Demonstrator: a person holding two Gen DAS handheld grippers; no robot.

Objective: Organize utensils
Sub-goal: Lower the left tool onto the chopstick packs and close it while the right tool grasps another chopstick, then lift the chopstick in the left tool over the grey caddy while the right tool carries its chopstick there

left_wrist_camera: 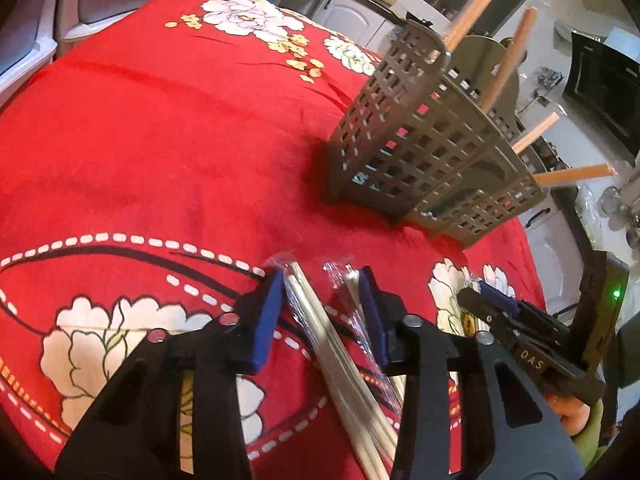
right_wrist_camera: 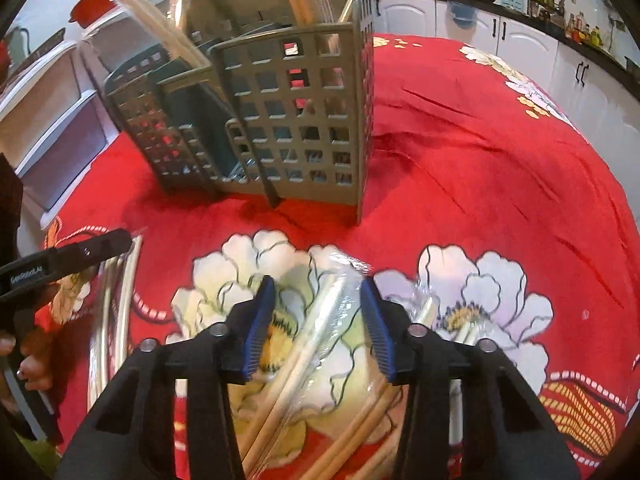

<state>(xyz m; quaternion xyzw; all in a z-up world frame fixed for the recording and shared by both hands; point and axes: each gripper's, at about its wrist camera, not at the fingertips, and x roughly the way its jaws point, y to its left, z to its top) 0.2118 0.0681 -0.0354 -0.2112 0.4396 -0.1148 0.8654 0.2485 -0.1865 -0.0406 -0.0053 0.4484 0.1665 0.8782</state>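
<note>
A grey-green slotted utensil holder (left_wrist_camera: 420, 140) (right_wrist_camera: 280, 120) stands on the red flowered cloth with several chopsticks sticking out of its compartments. In the left wrist view my left gripper (left_wrist_camera: 324, 304) points down at the cloth, jaws apart, with plastic-wrapped pale chopsticks (left_wrist_camera: 308, 328) lying between the blue pads; one pack rests against the left pad. My right gripper (right_wrist_camera: 320, 312) is open over another wrapped pair of chopsticks (right_wrist_camera: 316, 328), with a gap on each side. Each gripper shows in the other's view: the right gripper (left_wrist_camera: 488, 300) and the left gripper (right_wrist_camera: 100, 248).
The red flowered cloth (left_wrist_camera: 180, 140) covers a round table. More wrapped chopsticks (right_wrist_camera: 428, 312) lie right of the right pad. White drawers (right_wrist_camera: 52, 120) stand on one side, white cabinets (right_wrist_camera: 500, 32) and a cluttered counter behind. A hand (right_wrist_camera: 32, 360) holds the left gripper.
</note>
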